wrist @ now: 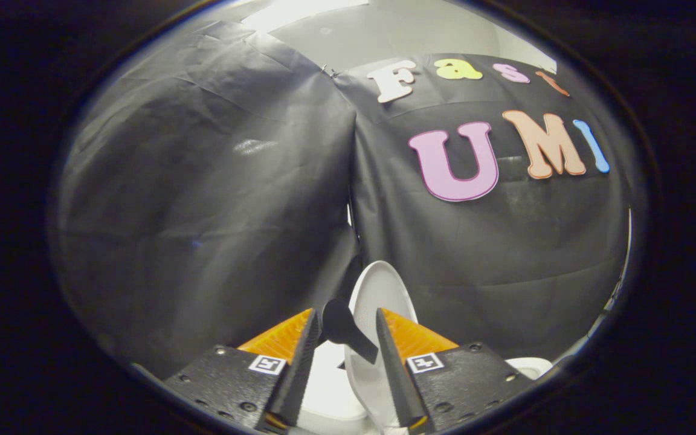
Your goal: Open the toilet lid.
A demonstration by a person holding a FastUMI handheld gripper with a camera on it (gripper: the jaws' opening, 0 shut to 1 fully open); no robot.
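Gripper [347,338] fingers apart, straddling raised toilet lid [378,290] edge, not visibly clamped; likely light, stiff, smooth plastic, hinged; best pushed near free rim, guarding against slip.

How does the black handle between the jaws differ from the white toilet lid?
The handle is black and small; the toilet lid is white and far larger. The handle lies slanted between the gripper's jaws; the lid stands raised, reaching beyond them. Both sit partly in the jaws' gap; I cannot tell whether either is pinched.
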